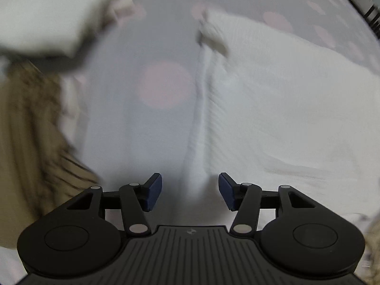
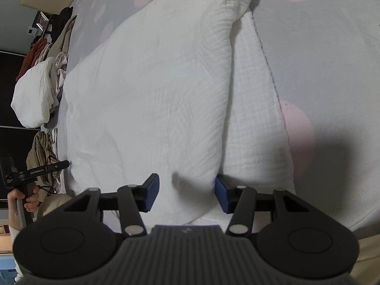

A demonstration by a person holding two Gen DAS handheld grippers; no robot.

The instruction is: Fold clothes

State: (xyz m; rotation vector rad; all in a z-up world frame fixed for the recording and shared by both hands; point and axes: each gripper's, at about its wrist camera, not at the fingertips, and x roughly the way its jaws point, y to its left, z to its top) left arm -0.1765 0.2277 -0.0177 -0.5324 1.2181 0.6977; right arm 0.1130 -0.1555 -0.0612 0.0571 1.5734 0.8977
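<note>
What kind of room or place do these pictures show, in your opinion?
Most likely a bedroom at home. A white garment lies on a grey sheet with pink dots that looks like a bed, more clothes are piled at its edge, and a wall switch shows beyond.

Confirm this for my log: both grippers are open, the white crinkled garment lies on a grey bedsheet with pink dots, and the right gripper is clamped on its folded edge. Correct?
Not quite. The right gripper is not clamped: the right wrist view shows its jaws spread wide, with the white crinkled garment lying loose between them. The rest holds: the left gripper is open too, and the garment lies on the grey bedsheet with pink dots.
</note>
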